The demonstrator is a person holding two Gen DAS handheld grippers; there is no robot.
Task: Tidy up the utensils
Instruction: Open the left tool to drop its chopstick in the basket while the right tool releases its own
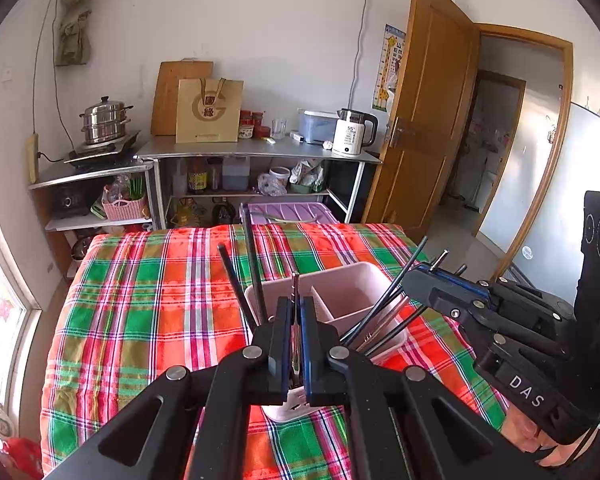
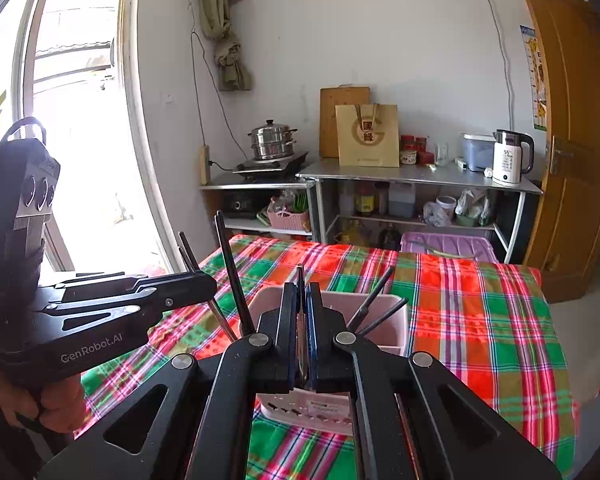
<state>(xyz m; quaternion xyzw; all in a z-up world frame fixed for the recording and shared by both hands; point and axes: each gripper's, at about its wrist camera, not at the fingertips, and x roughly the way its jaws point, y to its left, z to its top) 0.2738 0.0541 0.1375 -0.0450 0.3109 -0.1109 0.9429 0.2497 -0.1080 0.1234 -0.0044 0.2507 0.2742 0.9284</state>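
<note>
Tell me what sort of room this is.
Most likely a home kitchen or dining corner: a steamer pot on a cooktop, an electric kettle on a metal shelf, and a table with a checked cloth.

Woven plaid tablecloth [image 1: 140,300], smooth pink plastic caddy [image 1: 352,284], glossy steel steamer pot [image 1: 105,120], varnished wooden door [image 1: 428,112]

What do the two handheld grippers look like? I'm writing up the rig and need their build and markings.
Both are matte black, with angular linkage arms joined by round silver pivot pins. The left gripper and right gripper each have flat fingers, one faced with a blue pad. Seen from the side, the right one's body reads "DAS" and the left one's "GenRobot.AI", in white.
</note>
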